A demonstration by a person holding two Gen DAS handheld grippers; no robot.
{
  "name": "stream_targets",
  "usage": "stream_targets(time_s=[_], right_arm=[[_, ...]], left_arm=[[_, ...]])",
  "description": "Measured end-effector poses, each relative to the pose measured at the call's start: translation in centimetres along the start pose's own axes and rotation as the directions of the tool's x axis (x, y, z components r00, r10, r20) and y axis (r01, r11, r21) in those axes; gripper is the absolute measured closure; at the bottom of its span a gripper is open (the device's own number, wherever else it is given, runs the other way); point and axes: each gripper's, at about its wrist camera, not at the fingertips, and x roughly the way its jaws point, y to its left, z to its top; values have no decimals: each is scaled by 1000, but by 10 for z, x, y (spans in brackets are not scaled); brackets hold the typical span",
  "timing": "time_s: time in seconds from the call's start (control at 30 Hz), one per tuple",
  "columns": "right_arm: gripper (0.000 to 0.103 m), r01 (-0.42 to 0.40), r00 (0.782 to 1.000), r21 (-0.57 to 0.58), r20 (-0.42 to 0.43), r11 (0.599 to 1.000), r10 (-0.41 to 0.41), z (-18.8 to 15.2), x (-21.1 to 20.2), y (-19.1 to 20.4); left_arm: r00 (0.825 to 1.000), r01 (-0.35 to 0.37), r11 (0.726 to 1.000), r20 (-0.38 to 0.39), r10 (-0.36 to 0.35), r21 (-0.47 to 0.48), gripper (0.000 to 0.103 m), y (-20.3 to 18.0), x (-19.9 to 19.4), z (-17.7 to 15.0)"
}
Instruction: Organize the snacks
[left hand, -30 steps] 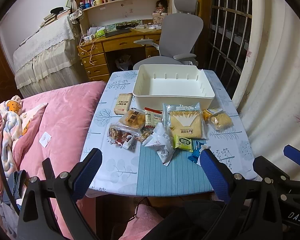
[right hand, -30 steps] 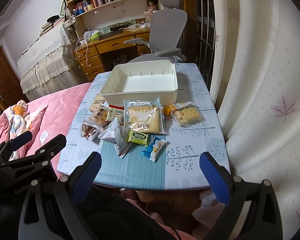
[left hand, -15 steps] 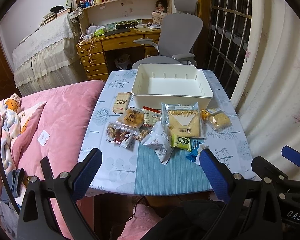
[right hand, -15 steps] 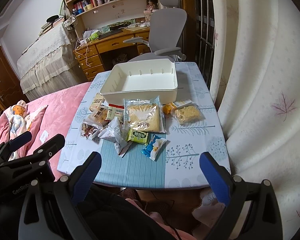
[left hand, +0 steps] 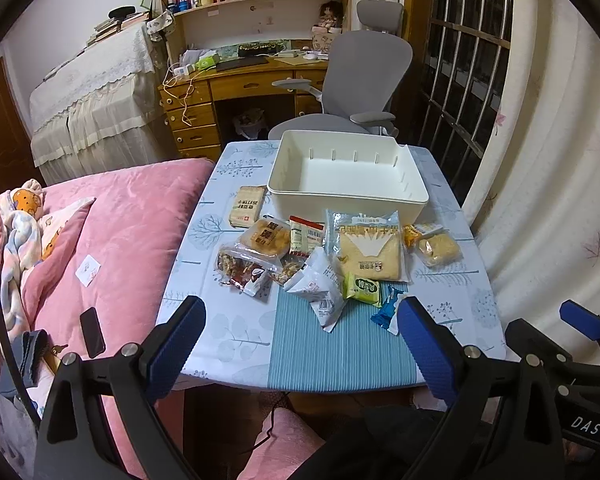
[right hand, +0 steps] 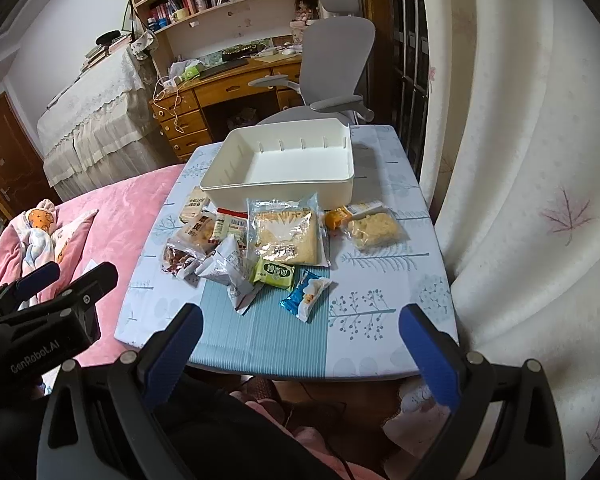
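Bedroom table [left hand: 236, 344] before you: the white bin [left hand: 348, 196] sits empty at its far side, every snack packet [left hand: 370, 248] heaped just in front. Nothing's sorted yet; your left gripper [left hand: 300, 340] and right gripper [right hand: 300, 340] hang spread, holding nothing.

Even, soft indoor light, moderately bright, with only faint shadows. Mild glare on the clear snack wrappers [right hand: 286, 232] near centre. Strong fisheye bending and black vignette at 10 and 2 o'clock; centre sharp
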Motion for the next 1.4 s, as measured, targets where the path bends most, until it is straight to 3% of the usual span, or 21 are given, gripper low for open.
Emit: stream_targets(time_s=[0.23,0.37,0.77,1.03,1.2,1.4], right_arm=[[4,-40,999,15,-7,999,40,3,7,-10],[4,-47,999,17,-4,999,48,7,10,-11],[4,-11,1000,-37,-1,999,11,19,41,-11],[4,-56,998,-152,7,987,57,30,66,3],[4,-70,998,-224,-12,972,69,32,90,13],[4,-63,998,-240,-43,969,55,36,126,12]], left_arm=[[1000,-20,1000,3,20,10,7,2,-1,7],[997,-57,998,-58,57,5,4,6,10,11],[979,0,999,-205,-7,-34,4,17,70,18],[954,42,997,-293,-59,-64,4,15,124,26],[929,82,994,-354,-105,-79,4,10,162,26],[895,77,992,-432,-114,-101,4,7,213,24]])
